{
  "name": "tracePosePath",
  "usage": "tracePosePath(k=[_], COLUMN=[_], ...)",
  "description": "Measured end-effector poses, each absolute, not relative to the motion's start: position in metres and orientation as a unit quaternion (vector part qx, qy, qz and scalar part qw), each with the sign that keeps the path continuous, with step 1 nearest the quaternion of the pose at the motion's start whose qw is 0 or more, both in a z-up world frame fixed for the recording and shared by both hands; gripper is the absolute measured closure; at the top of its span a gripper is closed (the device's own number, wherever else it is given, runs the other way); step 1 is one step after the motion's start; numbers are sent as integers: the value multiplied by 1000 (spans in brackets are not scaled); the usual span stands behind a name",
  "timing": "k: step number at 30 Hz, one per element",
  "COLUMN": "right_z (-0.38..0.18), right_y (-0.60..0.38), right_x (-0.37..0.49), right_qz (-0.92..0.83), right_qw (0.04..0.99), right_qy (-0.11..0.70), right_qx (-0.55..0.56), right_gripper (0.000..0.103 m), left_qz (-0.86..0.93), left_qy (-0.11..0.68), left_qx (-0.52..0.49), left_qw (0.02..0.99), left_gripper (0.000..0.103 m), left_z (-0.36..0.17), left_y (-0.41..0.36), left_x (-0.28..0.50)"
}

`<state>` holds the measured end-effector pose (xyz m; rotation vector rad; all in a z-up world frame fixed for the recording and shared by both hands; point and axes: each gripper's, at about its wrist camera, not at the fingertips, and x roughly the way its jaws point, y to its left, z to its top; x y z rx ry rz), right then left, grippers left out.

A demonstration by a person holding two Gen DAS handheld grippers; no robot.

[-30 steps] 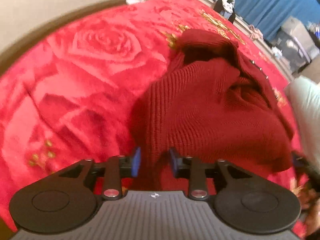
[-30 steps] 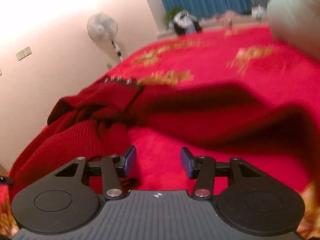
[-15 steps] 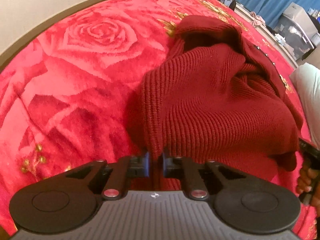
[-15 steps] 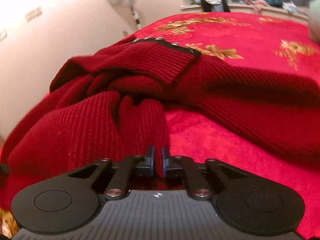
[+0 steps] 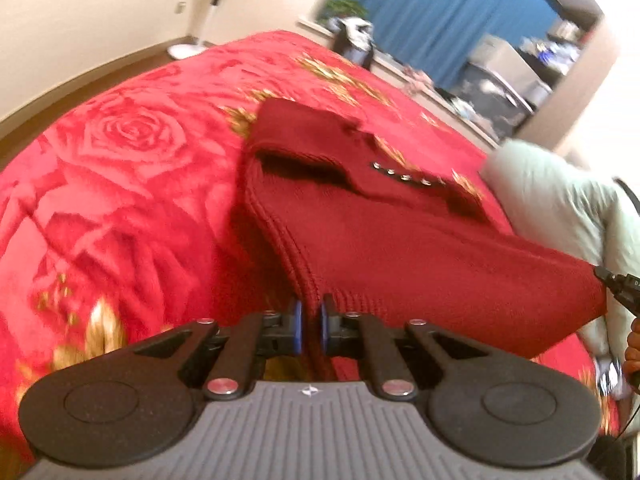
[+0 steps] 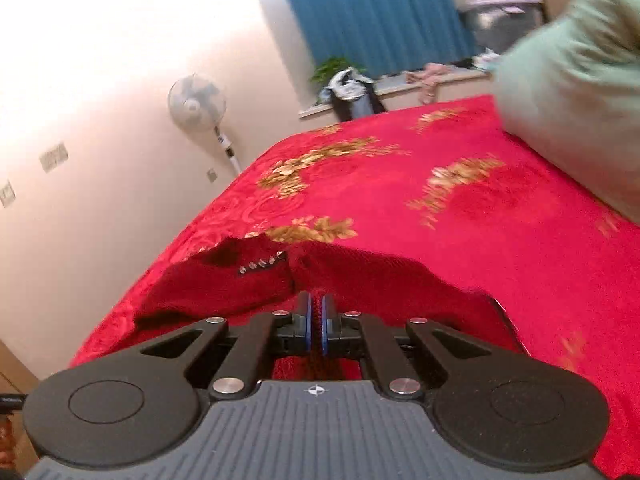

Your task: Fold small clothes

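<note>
Sweater (image 5: 400,248) of dark red knit looks soft, floppy and fairly light (sagging between grips), each hand-held gripper (image 5: 311,322) (image 6: 316,326) pinching its near edge, best held there.

Dark-red sweater (image 5: 400,240), rose-patterned red blanket (image 5: 120,160)

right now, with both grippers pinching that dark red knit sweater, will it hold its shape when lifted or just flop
Likely floppy: the sweater sags in a loose span between the left gripper and right gripper. The thick ribbed knit probably gives grip, so slipping seems unlikely. The part on the red blanket may drag.
</note>
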<state>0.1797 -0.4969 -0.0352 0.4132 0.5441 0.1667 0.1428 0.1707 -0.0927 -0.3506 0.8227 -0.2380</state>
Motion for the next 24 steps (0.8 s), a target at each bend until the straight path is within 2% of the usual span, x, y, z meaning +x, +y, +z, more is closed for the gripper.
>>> tracePosePath(k=[3, 6, 8, 10, 11, 13, 18, 24], right_z=[-67, -117, -139, -154, -160, -171, -195, -196], right_y=[-506, -506, -502, -497, -494, -488, -478, -465], right_x=[136, 127, 129, 138, 146, 160, 169, 155], right_qz=[44, 11, -22, -12, 0, 10, -30, -12], right_qw=[933, 912, 911, 904, 901, 893, 872, 872], right_qy=[307, 361, 368, 385, 390, 405, 465, 474], right_qx=[182, 194, 186, 187, 191, 195, 151, 121], right_gripper=[99, 96, 89, 67, 62, 51, 50, 51], left_qz=[-118, -94, -95, -90, -87, -85, -90, -93], left_qy=[451, 487, 499, 510, 516, 528, 551, 573], left_qx=[-155, -129, -153, -161, -158, -153, -171, -174], left_qw=[871, 859, 848, 840, 837, 831, 812, 795], left_gripper=[93, 91, 71, 61, 57, 56, 56, 55], left_z=[-114, -131, -138, -144, -146, -151, -168, -184], left_y=[166, 164, 168, 168, 166, 163, 165, 148], left_x=[126, 127, 132, 136, 137, 138, 130, 111])
